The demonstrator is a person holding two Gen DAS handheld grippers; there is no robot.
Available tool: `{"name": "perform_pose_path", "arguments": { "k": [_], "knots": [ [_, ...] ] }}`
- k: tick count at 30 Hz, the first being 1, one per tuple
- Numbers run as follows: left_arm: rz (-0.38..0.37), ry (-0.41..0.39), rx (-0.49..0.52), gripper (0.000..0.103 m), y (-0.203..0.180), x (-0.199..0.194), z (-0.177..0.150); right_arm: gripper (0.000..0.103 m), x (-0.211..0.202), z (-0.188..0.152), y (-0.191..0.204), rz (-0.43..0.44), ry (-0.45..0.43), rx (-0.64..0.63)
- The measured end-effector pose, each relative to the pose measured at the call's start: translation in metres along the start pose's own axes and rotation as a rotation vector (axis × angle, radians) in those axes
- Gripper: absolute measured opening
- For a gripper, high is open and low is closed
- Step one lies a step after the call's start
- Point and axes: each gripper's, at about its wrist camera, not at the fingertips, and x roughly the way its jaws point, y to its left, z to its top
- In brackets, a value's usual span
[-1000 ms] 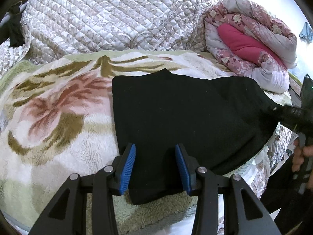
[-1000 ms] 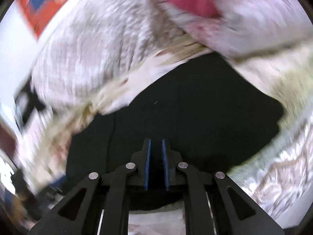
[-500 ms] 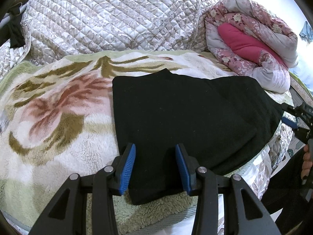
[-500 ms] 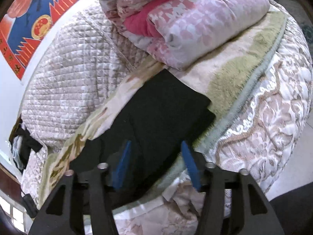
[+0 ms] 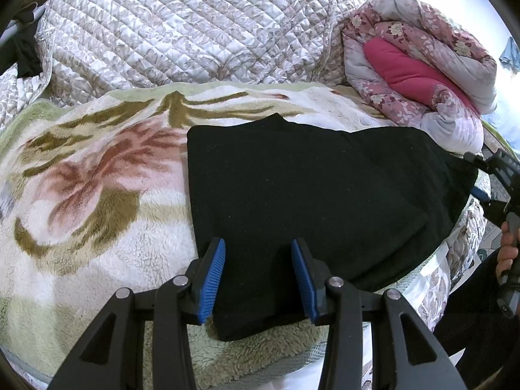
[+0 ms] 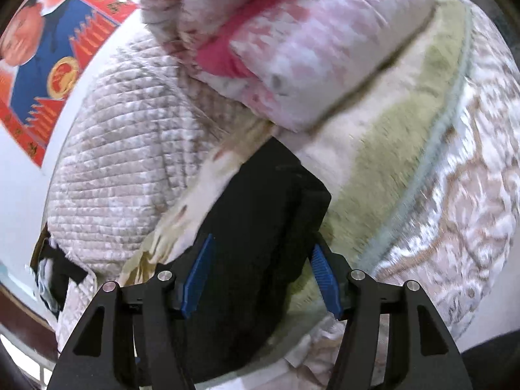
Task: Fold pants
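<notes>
While folded black pants (image 5: 302, 201) lie flat, blanket (image 5: 97, 195) bare leftward

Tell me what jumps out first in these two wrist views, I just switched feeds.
The black pants dominate: a dark folded slab lying flat on the floral fleece blanket, in the middle of the left wrist view. The left gripper stands open at their near edge, and the right gripper stands open at the other end. Behind, a rolled pink floral quilt sits at far right beside a quilted cover.
</notes>
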Motion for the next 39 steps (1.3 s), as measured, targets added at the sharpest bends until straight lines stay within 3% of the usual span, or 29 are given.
{"name": "perform_pose_path", "arguments": {
  "k": [3, 6, 7, 16, 24, 31, 34, 39],
  "knots": [
    [0.003, 0.005, -0.005, 0.045, 0.002, 0.001, 0.001, 0.059, 0.025, 0.007, -0.005, -0.045, 0.057, 0.011],
    [0.004, 0.01, -0.008, 0.045, 0.002, 0.002, 0.001, 0.038, 0.042, 0.012, -0.007, -0.073, 0.092, 0.023],
    [0.004, 0.01, -0.008, 0.045, 0.001, 0.002, 0.001, 0.025, 0.041, 0.013, -0.005, -0.077, 0.09, 0.012],
    [0.008, 0.014, -0.006, 0.045, 0.002, 0.001, 0.003, 0.022, 0.027, 0.02, 0.03, -0.07, 0.061, -0.124],
    [0.007, 0.014, -0.04, 0.045, 0.008, -0.005, 0.008, 0.021, 0.018, 0.013, 0.112, 0.043, 0.052, -0.333],
    [0.057, -0.03, -0.138, 0.045, 0.043, -0.027, 0.021, 0.021, 0.034, -0.04, 0.188, 0.192, 0.153, -0.512],
    [0.083, -0.039, -0.197, 0.045, 0.063, -0.034, 0.022, 0.021, 0.055, -0.078, 0.211, 0.248, 0.25, -0.59],
    [0.113, -0.036, -0.268, 0.045, 0.087, -0.038, 0.019, 0.021, 0.098, -0.152, 0.219, 0.259, 0.445, -0.731]
  ]
}}
